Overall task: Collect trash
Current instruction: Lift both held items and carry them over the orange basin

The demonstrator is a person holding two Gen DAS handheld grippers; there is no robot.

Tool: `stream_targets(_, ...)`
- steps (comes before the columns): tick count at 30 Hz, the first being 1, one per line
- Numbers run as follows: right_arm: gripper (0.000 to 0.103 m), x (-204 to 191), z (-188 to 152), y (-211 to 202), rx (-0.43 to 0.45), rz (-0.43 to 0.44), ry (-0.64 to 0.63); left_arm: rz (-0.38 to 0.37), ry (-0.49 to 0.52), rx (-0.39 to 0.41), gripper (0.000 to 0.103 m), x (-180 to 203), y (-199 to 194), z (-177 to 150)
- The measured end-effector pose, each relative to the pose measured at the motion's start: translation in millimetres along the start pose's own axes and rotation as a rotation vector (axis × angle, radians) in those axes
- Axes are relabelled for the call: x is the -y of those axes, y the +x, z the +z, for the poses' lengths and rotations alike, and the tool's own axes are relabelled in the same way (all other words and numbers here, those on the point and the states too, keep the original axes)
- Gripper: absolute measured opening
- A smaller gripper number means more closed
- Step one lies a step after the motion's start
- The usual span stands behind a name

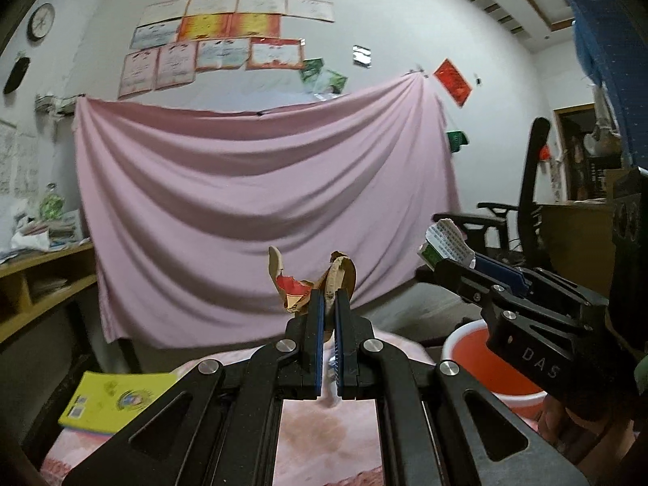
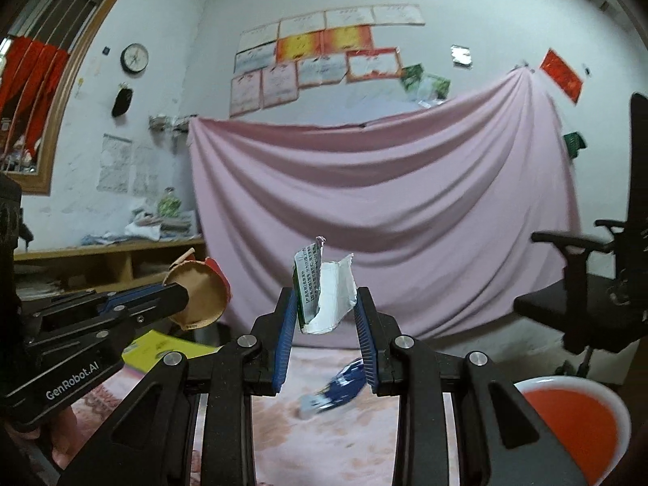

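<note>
My left gripper (image 1: 330, 297) is shut on a torn brown cardboard piece (image 1: 340, 273) with a red print, held up in the air. The right wrist view shows the same cardboard piece (image 2: 200, 297) at the left gripper's (image 2: 180, 291) tip, curled like a cup. My right gripper (image 2: 327, 301) is shut on a crumpled white and green carton (image 2: 330, 295), pinched between the blue pads. From the left wrist view that carton (image 1: 443, 243) sticks out of the right gripper (image 1: 451, 263) at the right. A blue wrapper (image 2: 336, 389) lies on the pink tablecloth below.
A red bucket (image 1: 457, 338) with a white rim (image 2: 563, 381) stands low at the right, under the right gripper. A yellow book (image 1: 113, 399) lies at the table's left. A black office chair (image 2: 587, 303) stands at the right; a pink sheet (image 1: 263, 202) hangs behind.
</note>
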State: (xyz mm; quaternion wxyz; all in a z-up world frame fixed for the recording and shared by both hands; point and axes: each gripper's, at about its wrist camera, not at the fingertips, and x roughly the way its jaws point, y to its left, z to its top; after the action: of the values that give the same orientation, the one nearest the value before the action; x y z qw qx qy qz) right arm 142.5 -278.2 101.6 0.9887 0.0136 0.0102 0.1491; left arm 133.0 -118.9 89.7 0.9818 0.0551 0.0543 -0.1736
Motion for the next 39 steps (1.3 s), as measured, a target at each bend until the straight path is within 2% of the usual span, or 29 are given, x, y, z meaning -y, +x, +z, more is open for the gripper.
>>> stream_targets(8, 0.027, 45.0, 3.5, -16.1, 0.036, -0.117, 0.041, -0.092, 0.043, 0.030, 0.003, 43.7, 20.6, 16.9)
stream_targets(16, 0.027, 85.6, -2.2, -29.1, 0.028, -0.230, 0.085, -0.182, 0.060, 0.008, 0.003, 82.6, 47.1, 22.2)
stream_targets(26, 0.028, 117.8, -14.9, -34.1, -0.029, -0.310, 0.121, -0.289, 0.007, -0.108, 0.003, 117.2, 86.6, 19.5)
stream_targets(39, 0.028, 149.8, -34.8, -28.2, -0.149, -0.380, 0.201, -0.400, -0.094, -0.296, 0.003, 128.3, 131.9, 11.2)
